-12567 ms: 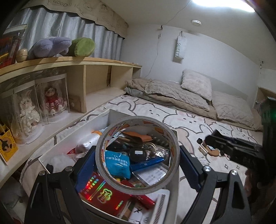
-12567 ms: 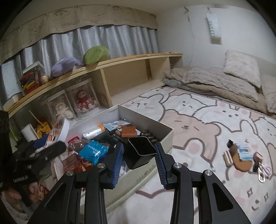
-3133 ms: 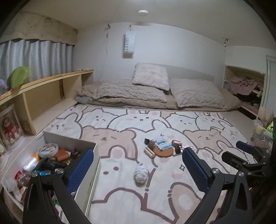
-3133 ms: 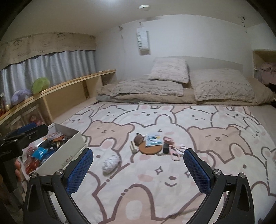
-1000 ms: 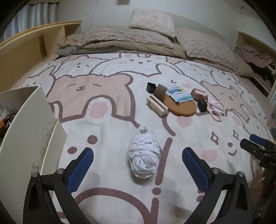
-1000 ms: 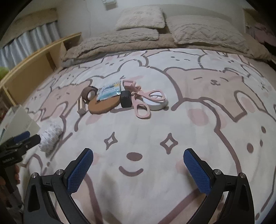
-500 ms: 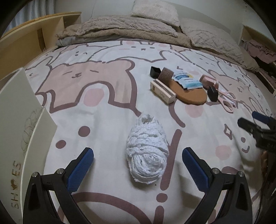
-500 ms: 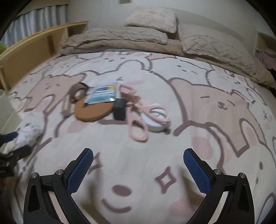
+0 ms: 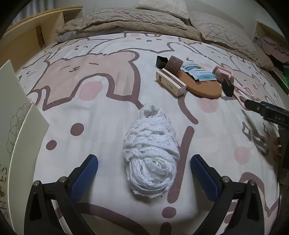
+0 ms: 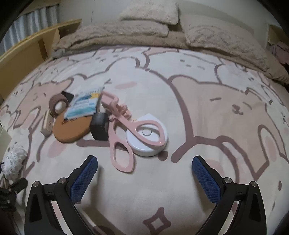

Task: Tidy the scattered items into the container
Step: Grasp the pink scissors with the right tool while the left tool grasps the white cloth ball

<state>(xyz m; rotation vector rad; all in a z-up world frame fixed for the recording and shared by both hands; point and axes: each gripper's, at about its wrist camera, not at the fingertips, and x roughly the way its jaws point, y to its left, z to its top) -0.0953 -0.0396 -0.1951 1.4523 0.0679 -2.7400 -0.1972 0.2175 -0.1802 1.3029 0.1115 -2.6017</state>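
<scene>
A white ball of yarn (image 9: 150, 151) lies on the bear-print bedspread, its near end between the wide-apart blue pads of my left gripper (image 9: 144, 171), which is open and not touching it. My right gripper (image 10: 144, 173) is open too, low over the bedspread just short of pink scissors (image 10: 124, 130) that rest partly on a white round case (image 10: 153, 144). Beside them lie a black block (image 10: 99, 127), a cork coaster (image 10: 72, 128), a blue packet (image 10: 84, 105), a brown tape roll (image 10: 58, 104) and a beige box (image 9: 170, 82). The white container (image 9: 14, 137) shows only its wall at the left.
Folded beige blankets (image 9: 126, 19) and pillows (image 10: 150, 12) lie along the far side of the bed. A wooden shelf unit (image 9: 36, 34) runs along the left. My right gripper's tip (image 9: 265, 110) reaches in from the right edge of the left wrist view.
Both grippers have dropped lower and moved forward: the left one now has the yarn ball between its pads, the right one has closed in on the scissors and round case. Both stay open.
</scene>
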